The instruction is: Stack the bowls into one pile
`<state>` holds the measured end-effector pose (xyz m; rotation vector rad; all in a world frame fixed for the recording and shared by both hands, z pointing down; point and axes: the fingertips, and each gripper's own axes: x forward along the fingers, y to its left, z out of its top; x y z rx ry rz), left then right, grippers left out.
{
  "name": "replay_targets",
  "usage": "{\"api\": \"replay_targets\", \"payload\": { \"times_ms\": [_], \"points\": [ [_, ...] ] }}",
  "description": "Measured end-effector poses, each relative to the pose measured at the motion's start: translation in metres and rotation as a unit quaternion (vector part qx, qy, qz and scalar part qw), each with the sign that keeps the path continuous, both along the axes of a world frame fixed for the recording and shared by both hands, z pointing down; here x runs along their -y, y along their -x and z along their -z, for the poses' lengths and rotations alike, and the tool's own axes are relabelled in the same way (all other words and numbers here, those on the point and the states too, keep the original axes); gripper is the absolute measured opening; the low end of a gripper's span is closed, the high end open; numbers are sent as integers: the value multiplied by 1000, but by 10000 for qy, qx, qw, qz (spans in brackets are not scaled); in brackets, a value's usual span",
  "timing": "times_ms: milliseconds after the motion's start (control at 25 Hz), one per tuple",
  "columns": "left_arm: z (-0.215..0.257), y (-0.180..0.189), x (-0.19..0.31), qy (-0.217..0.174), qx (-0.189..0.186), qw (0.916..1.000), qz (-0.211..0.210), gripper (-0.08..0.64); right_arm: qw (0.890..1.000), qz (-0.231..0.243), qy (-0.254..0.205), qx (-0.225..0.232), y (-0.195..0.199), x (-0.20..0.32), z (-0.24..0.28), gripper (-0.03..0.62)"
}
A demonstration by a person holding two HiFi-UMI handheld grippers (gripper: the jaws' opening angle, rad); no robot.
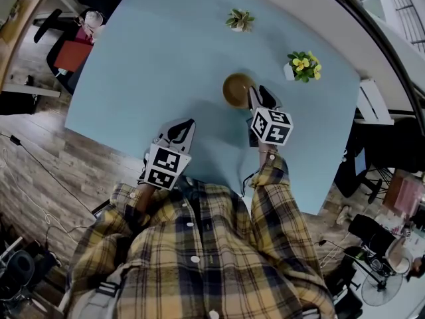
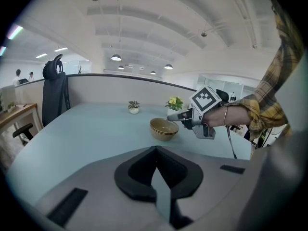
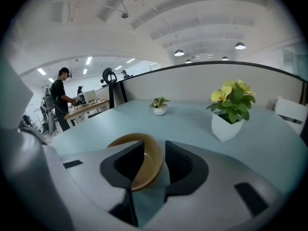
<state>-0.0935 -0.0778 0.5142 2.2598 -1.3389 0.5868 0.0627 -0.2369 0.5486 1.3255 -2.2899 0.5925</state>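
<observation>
- Right tool (image 3: 154,149) covers the near rim of the stacked bowls (image 3: 126,141); its jaws stand spread around that rim.
- Left tool (image 2: 155,153): pressed together, empty.
- Yellow-flowered pot (image 3: 226,125) stands near on the desk (image 3: 192,121).

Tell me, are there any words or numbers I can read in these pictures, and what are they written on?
None: no word, number or brand name can be read anywhere.
Marker cubes: only black-and-white square patterns, no letters.
Bowls and white flower pot: plain, nothing printed.
Things on the far desk: too small and blurred to tell.
</observation>
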Motion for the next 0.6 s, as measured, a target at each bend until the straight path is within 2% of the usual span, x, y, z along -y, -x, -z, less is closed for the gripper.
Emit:
{"api": "replay_targets", "payload": {
  "times_ms": [120, 320, 600],
  "points": [
    [1, 0, 2, -15, 6, 10000, 26, -10, 10000, 33, -34, -47, 0, 0, -1, 143],
    [4, 0, 2, -70, 22, 10000, 29, -11, 9998, 32, -160, -79, -2, -2, 6, 160],
    [21, -6, 7, -319, -15, 9995, -21, -11, 9982, -84, -597, -62, -11, -12, 39, 175]
  ]
}}
